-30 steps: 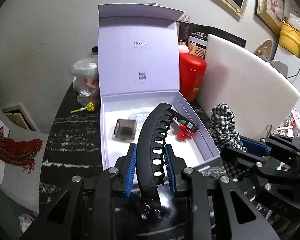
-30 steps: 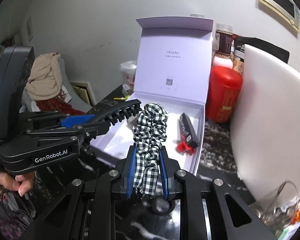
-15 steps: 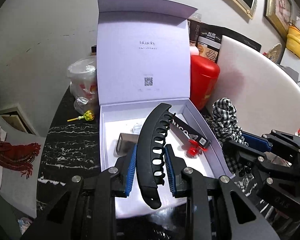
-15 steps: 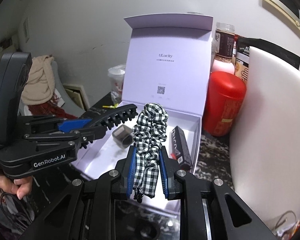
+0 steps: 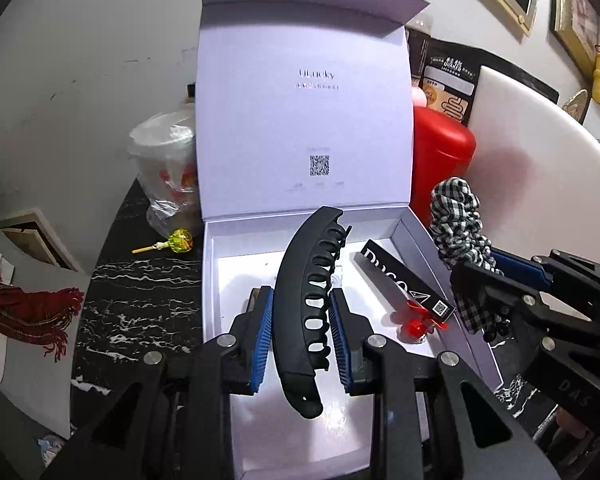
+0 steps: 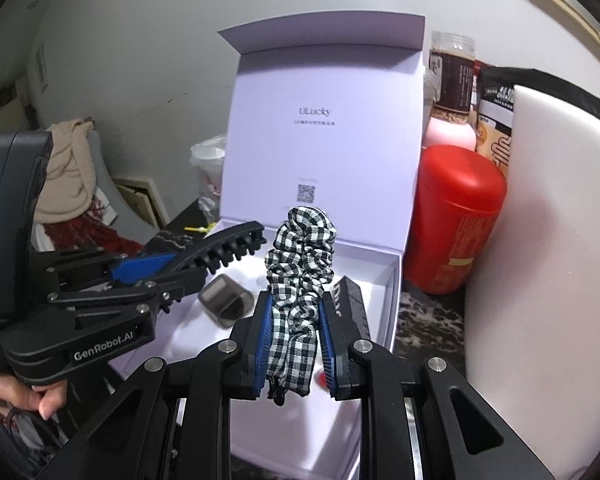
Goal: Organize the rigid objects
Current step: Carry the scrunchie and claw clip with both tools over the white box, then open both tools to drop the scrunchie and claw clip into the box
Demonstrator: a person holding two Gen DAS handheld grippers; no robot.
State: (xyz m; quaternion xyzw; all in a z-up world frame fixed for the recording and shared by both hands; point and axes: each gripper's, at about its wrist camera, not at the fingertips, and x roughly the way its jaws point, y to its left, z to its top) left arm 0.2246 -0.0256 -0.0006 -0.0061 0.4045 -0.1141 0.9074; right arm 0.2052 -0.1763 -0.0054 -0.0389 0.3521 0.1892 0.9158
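Black hair clip (image 5: 306, 312) is pinched across its middle by the left gripper (image 5: 302, 332), jaws pressed onto both sides, clip pointing fwd w/ its tip over the open white box (image 5: 210, 280). Gripped mid-length prob. so it stays balanced and can go down flat. Checked scrunchie (image 6: 300, 276) is pinched low down in the right gripper (image 6: 294, 344), jaws squeezing the fabric, top half standing free above the pads. Both items hang above the box interior, not yet set down.

Inside the box: black slim carton (image 5: 404, 280) along the right wall w/ a small red piece (image 5: 416, 320) at its near end; grey case (image 6: 226, 300) near the middle. Bare floor shows at the near-left part, likely the best room for the clip. Lid (image 5: 304, 120) stands upright at the far edge, blocking that side. Red canister (image 6: 454, 220) and white board (image 6: 548, 240) crowd the table's right side, just beside the box wall, so approach from the near edge looks freest. Lollipop (image 5: 172, 242) lies on the table left of the box.
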